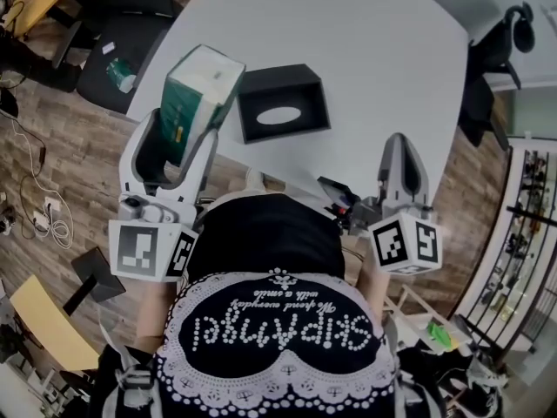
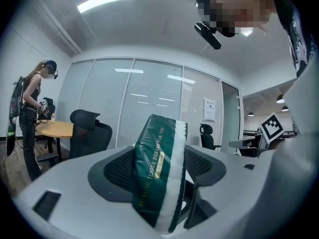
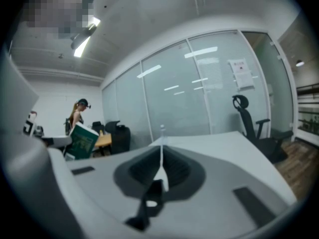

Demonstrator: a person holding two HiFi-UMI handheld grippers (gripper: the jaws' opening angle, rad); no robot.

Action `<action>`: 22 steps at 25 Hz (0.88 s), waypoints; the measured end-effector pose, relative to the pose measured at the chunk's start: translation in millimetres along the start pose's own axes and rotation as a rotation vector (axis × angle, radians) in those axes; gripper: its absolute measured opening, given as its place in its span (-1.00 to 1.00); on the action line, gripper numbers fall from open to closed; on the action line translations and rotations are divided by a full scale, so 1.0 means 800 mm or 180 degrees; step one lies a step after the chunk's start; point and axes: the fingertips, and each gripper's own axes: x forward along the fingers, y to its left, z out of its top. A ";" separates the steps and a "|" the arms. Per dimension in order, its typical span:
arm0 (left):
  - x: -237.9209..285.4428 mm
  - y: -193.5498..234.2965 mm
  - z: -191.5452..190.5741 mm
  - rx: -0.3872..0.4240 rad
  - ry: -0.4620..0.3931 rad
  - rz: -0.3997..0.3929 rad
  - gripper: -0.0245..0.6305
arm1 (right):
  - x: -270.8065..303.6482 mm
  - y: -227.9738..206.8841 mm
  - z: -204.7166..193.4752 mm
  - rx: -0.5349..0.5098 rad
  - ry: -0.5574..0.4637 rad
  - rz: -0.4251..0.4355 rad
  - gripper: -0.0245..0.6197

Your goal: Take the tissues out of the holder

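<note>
Left gripper (image 2: 159,171) clamps the green tissue pack (image 1: 202,84), lower end hidden by its jaws, beside the holder (image 1: 261,81); right gripper (image 3: 160,156) pressed together, empty

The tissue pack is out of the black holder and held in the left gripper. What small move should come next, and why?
Probably lower the left gripper and set the tissue pack on the bare table beside the holder, then open. The pack hangs clear of the holder, clamped between the jaws, so only placing it seems left. The right gripper is shut and empty.
</note>
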 end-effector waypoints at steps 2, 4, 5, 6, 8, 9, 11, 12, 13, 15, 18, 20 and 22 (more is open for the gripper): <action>-0.002 0.003 -0.003 -0.0013 0.0004 0.0031 0.11 | 0.002 0.001 0.001 -0.0015 0.0001 0.0009 -0.82; -0.004 0.005 -0.007 -0.0038 0.0013 0.0047 0.11 | 0.003 0.001 0.001 -0.0035 0.0014 0.0013 -0.82; -0.004 0.006 -0.009 -0.0054 0.0025 0.0055 0.11 | 0.003 0.001 0.000 -0.0035 0.0026 0.0011 -0.82; -0.006 0.007 -0.011 -0.0070 0.0036 0.0067 0.11 | 0.003 0.001 -0.002 -0.0036 0.0042 0.0011 -0.81; -0.008 0.009 -0.014 -0.0099 0.0042 0.0097 0.11 | 0.004 0.003 -0.003 -0.0064 0.0082 0.0024 -0.81; -0.009 0.010 -0.015 -0.0109 0.0040 0.0116 0.11 | 0.005 0.004 -0.003 -0.0070 0.0095 0.0029 -0.82; -0.012 0.013 -0.016 -0.0113 0.0036 0.0160 0.11 | 0.004 0.003 -0.006 -0.0058 0.0111 0.0026 -0.81; -0.013 0.015 -0.018 -0.0112 0.0036 0.0175 0.11 | 0.004 0.004 -0.008 -0.0061 0.0121 0.0024 -0.82; -0.015 0.016 -0.019 -0.0115 0.0038 0.0186 0.11 | 0.003 0.004 -0.009 -0.0068 0.0131 0.0023 -0.82; -0.017 0.018 -0.022 -0.0125 0.0045 0.0203 0.11 | 0.002 0.005 -0.012 -0.0078 0.0148 0.0021 -0.82; -0.018 0.017 -0.025 -0.0133 0.0070 0.0191 0.11 | 0.001 0.007 -0.012 -0.0083 0.0160 0.0023 -0.82; -0.016 0.016 -0.026 -0.0132 0.0080 0.0177 0.11 | 0.002 0.008 -0.011 -0.0085 0.0161 0.0031 -0.81; -0.017 0.018 -0.027 -0.0145 0.0065 0.0187 0.11 | 0.002 0.009 -0.009 -0.0083 0.0154 0.0037 -0.82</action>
